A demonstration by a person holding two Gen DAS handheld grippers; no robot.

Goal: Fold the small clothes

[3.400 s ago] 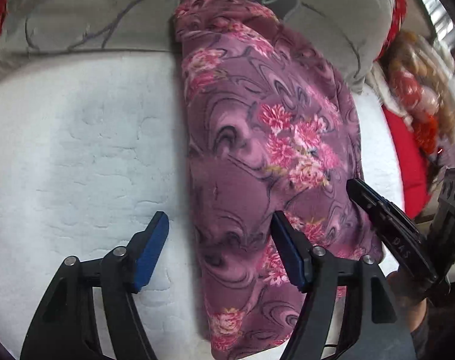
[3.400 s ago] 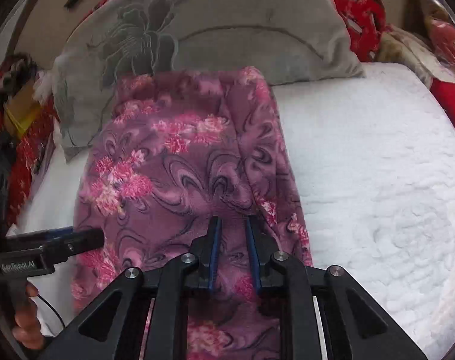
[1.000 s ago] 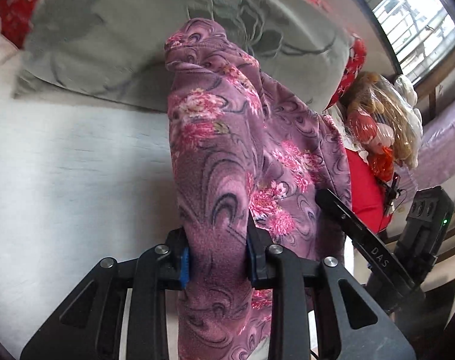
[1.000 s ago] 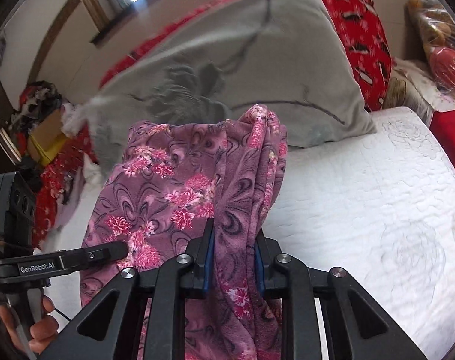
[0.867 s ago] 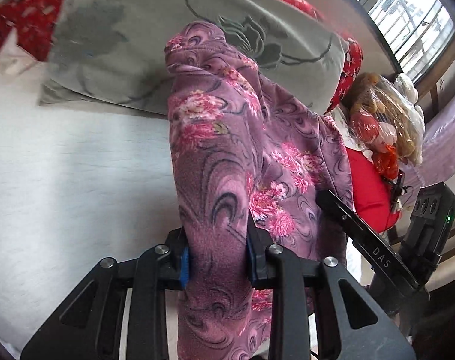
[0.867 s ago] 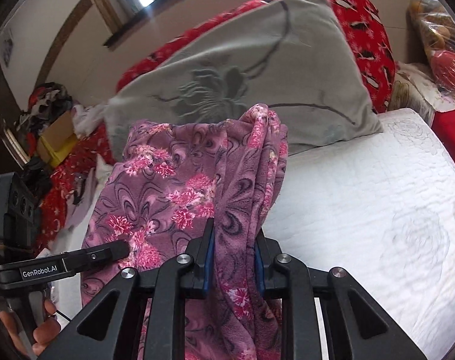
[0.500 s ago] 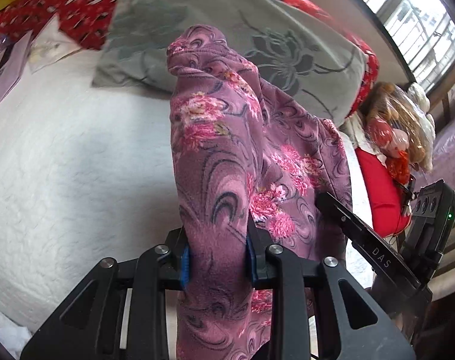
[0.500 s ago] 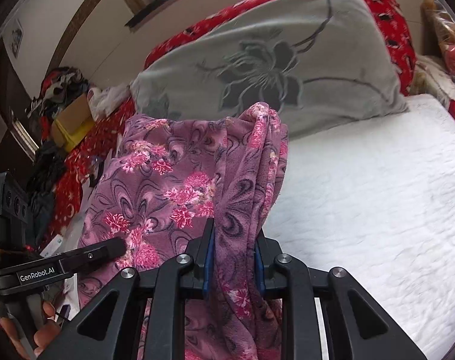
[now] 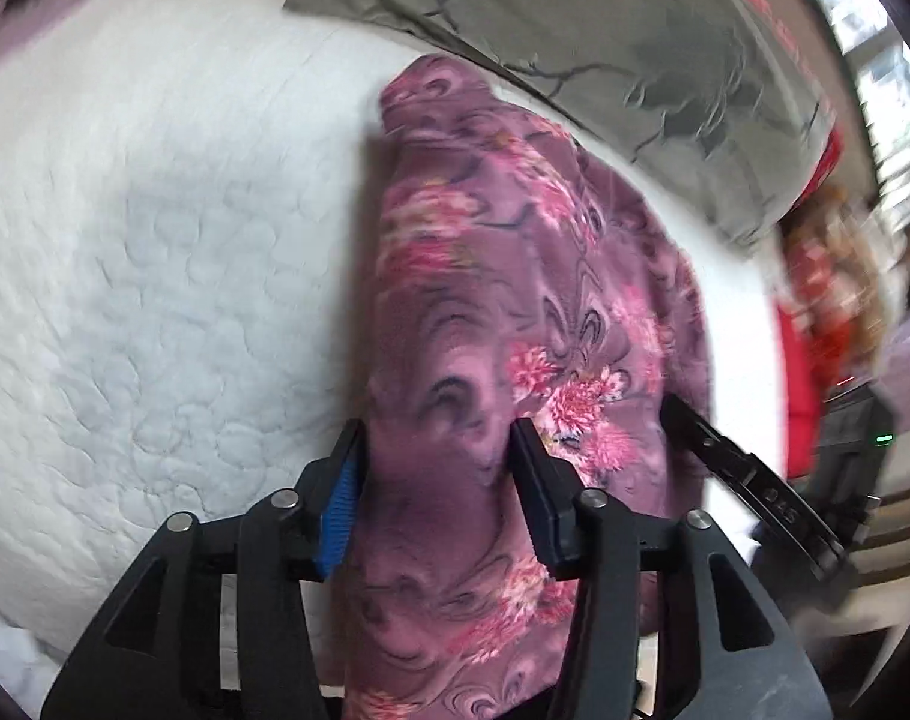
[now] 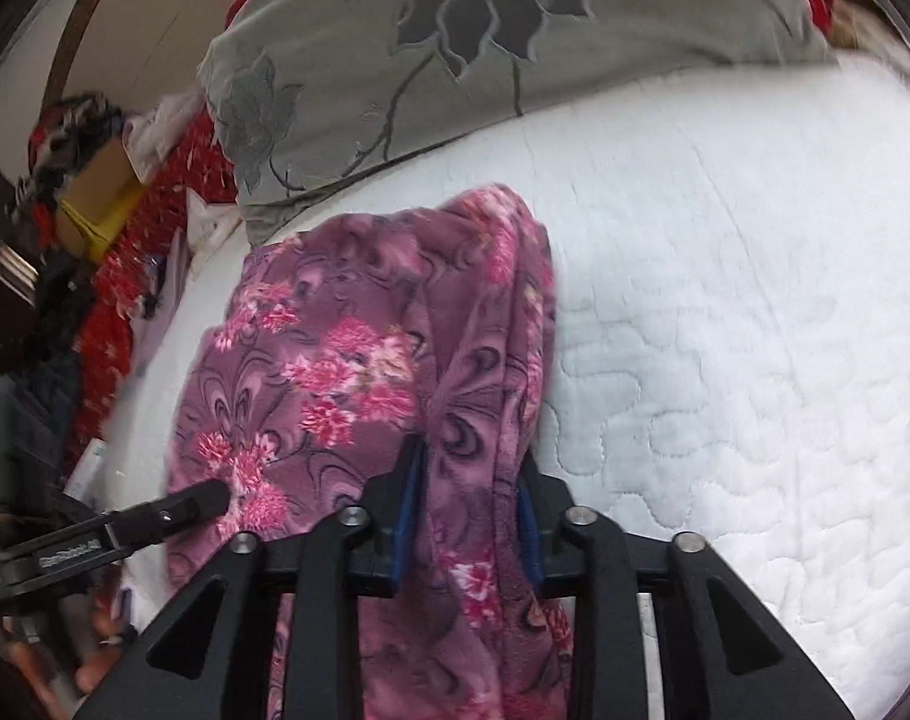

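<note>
A purple fleece garment with pink flowers lies folded on the white quilted bed; it also shows in the right wrist view. My left gripper has its jaws spread a little around the garment's left edge. My right gripper has its jaws around the garment's right edge, pads against the cloth. The right gripper also shows at the right of the left wrist view, and the left gripper at the left of the right wrist view.
A grey pillow with a flower pattern lies just behind the garment, also in the left wrist view. Red bedding and clutter lie to the left, with a cardboard box. A red item sits at the right.
Both grippers have brought the lifted garment down onto the bed in front of the pillow. The left jaws have widened from their tight pinch; the right jaws have opened slightly.
</note>
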